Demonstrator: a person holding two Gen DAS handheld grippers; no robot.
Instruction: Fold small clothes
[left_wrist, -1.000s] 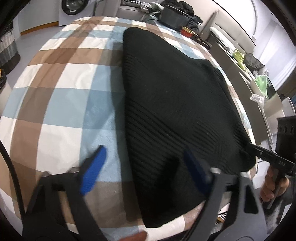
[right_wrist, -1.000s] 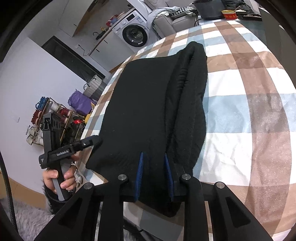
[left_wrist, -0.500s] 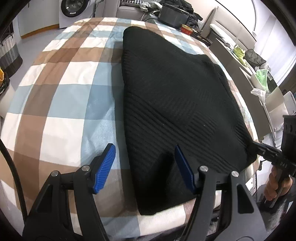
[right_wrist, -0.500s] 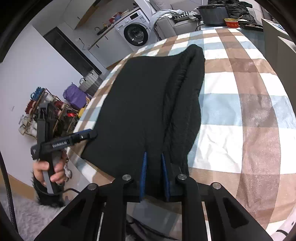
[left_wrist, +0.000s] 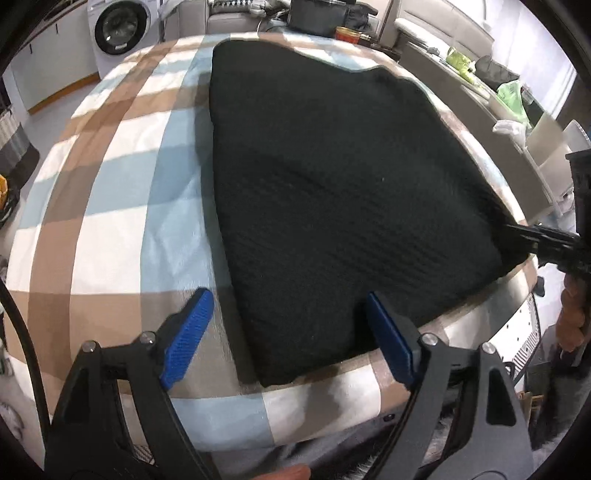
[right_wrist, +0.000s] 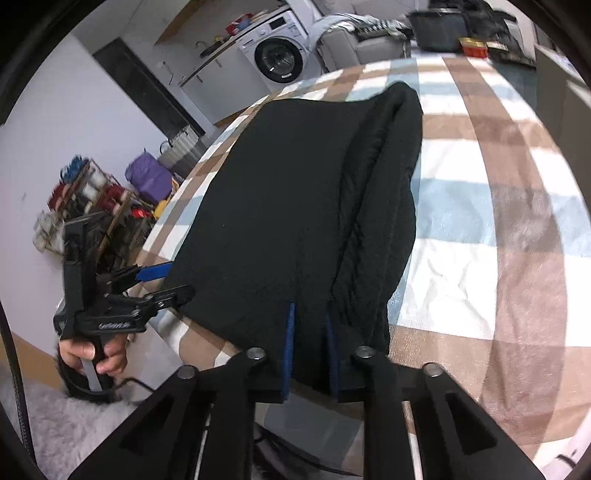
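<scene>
Checked in brown, pale blue and white, the blanket covers a raised surface whose near edge curves down out of view. On it lies the black knit garment, spread flat over the right-hand part of the blanket in the left wrist view, its near corner reaching almost to the blanket's edge. Its weave shows as faint ribs; seams or sleeves are hard to pick out in so dark a cloth, though the right wrist view shows a thick folded roll along its right side.

The left gripper stands spread wide, blue pads apart — one over bare blanket, the other at the garment's near hem; whether that pad touches the cloth cannot be told. The same gripper shows in the right wrist view at the garment's corner, held by a hand partly cut off by the frame's dark rim.

The right gripper is clamped on the garment's near edge, the cloth pinched between its narrow-set blue pads; the fabric below the pads is hidden behind the black frame. From the left wrist view it appears only as a blurred black tip at the garment's right corner.

Beyond the blanket stand a washing machine and a cluttered rack, both blurred.
</scene>
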